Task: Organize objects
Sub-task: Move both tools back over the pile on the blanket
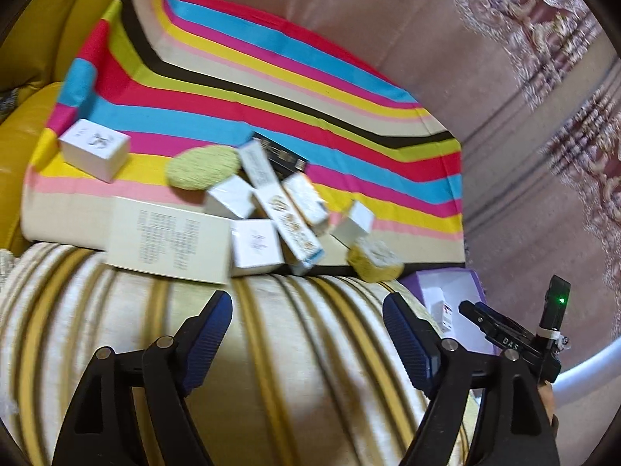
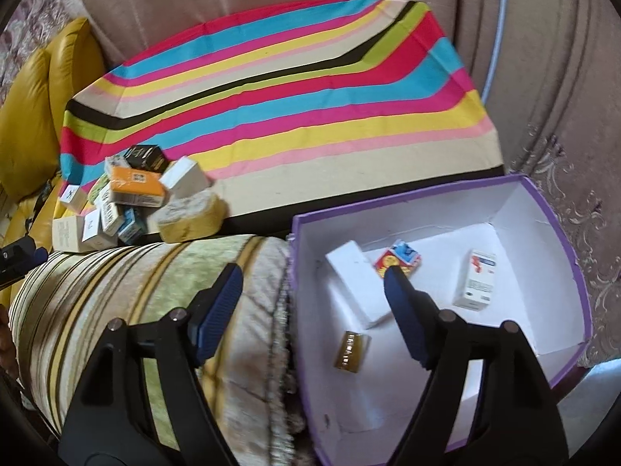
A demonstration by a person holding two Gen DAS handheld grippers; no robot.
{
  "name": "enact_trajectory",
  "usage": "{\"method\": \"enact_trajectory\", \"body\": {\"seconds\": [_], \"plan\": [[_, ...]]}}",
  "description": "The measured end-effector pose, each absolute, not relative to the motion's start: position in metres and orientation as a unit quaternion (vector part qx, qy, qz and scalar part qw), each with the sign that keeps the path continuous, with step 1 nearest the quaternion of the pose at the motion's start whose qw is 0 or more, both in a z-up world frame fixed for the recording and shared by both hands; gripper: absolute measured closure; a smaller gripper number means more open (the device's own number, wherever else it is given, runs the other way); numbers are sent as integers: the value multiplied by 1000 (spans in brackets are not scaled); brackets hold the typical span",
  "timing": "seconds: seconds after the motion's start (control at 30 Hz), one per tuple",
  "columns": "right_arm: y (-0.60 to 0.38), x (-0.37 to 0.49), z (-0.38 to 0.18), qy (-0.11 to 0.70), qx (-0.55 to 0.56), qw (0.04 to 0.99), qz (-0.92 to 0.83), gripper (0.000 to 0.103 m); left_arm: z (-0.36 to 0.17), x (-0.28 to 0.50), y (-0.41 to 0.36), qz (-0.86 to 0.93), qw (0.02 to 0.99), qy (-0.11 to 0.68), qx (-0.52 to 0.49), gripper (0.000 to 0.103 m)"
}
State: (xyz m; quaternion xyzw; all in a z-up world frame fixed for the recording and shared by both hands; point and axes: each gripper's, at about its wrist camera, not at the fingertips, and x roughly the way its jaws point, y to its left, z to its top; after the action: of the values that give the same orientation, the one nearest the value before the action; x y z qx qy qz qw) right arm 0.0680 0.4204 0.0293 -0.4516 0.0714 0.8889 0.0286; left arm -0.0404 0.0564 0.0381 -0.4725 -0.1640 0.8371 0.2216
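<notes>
A pile of small cartons (image 1: pixel 268 209) lies on the striped cloth (image 1: pixel 271 89), with a green sponge (image 1: pixel 202 167), a yellow sponge (image 1: pixel 374 260) and a large cream box (image 1: pixel 167 240). My left gripper (image 1: pixel 306 334) is open and empty above a striped cushion, short of the pile. My right gripper (image 2: pixel 312 303) is open and empty over the left wall of a purple box (image 2: pixel 559 229) holding a white carton (image 2: pixel 355 287), a red pack (image 2: pixel 398 258), a medicine carton (image 2: pixel 475 279) and a small amber jar (image 2: pixel 351 351). The pile also shows in the right wrist view (image 2: pixel 128 190).
A striped cushion (image 2: pixel 136 303) lies between the grippers and the cloth. Yellow leather cushions (image 1: pixel 23 143) stand at the left. A pink sofa back (image 1: pixel 388 19) rises behind. The right gripper's body (image 1: pixel 516 338) shows in the left wrist view beside the purple box (image 1: pixel 446 299).
</notes>
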Motion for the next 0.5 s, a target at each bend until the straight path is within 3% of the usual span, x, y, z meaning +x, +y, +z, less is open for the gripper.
{"method": "enact_trajectory", "body": {"seconds": [0.5], "plan": [[335, 14, 22, -6, -487, -40, 872, 17, 33, -52, -7, 856, 161, -170, -461, 19]]}}
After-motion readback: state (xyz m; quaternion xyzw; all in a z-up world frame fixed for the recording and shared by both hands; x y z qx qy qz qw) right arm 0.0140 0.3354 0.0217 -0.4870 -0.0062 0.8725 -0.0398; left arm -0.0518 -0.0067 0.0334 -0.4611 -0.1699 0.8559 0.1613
